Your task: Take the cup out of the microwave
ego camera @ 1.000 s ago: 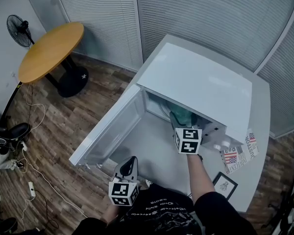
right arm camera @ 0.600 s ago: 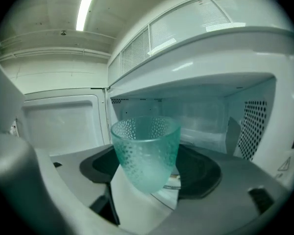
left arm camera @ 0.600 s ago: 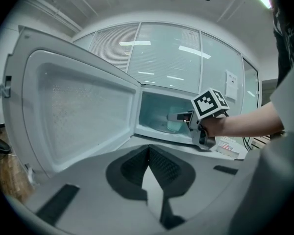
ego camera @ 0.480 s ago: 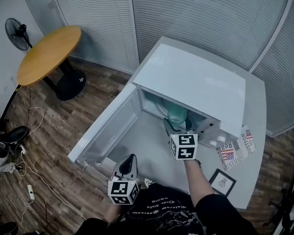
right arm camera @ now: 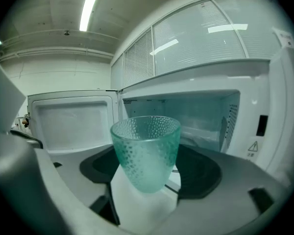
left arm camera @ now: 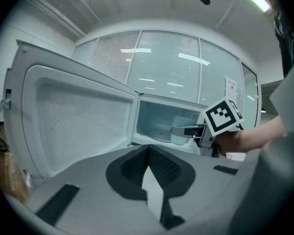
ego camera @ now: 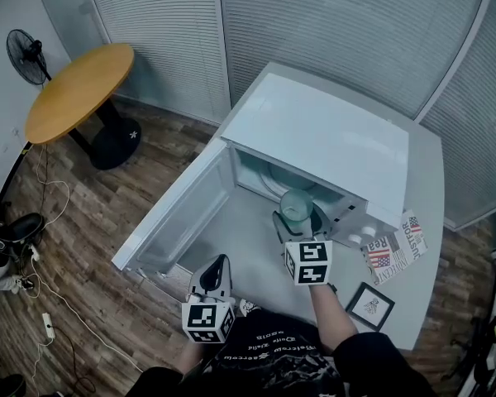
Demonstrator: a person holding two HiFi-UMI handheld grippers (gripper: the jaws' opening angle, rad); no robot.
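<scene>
Green cup [right arm camera: 146,151] in right tool [ego camera: 298,220], pad contact indistinct.

Pale green dimpled cup [right arm camera: 146,153]; white microwave [ego camera: 322,135]; orange-brown round table [ego camera: 78,89] upper left; brown wood-plank floor [ego camera: 83,222].

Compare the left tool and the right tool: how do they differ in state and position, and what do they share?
The right tool is shut on the green glass cup; the left tool is shut on nothing. The right tool reaches to the microwave's opening; the left tool sits back, nearer the person's body. Both carry a marker cube and point toward the microwave.
</scene>
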